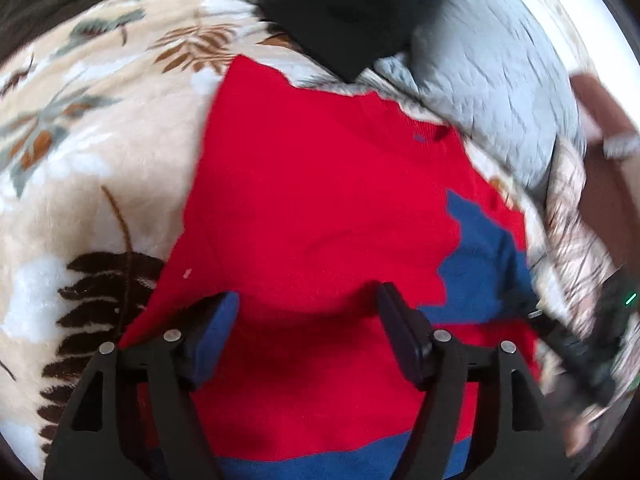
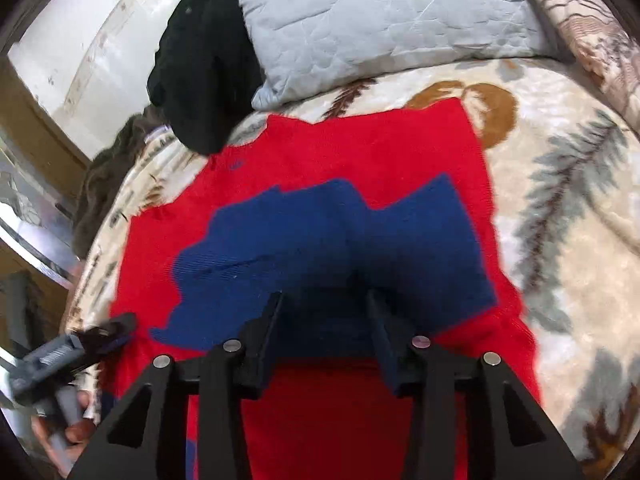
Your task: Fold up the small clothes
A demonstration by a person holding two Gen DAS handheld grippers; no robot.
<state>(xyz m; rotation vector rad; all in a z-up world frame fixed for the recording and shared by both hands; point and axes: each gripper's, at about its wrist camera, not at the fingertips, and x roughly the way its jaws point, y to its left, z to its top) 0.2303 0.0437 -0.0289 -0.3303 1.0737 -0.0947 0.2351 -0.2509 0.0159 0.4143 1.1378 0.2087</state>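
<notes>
Both grippers, left [image 1: 308, 308] and right [image 2: 324, 312], hang spread and empty over the near part of the red-and-blue sweater [image 1: 312, 200] lying flat on the leaf-print blanket [image 1: 100, 168]; folding looks mid-way, and next likely calls for pinching an edge.

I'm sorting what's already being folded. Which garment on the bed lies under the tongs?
The red sweater with navy cuffs, spread flat on the leaf-print blanket. The black garment lies bunched farther off, beside the grey pillow.
</notes>
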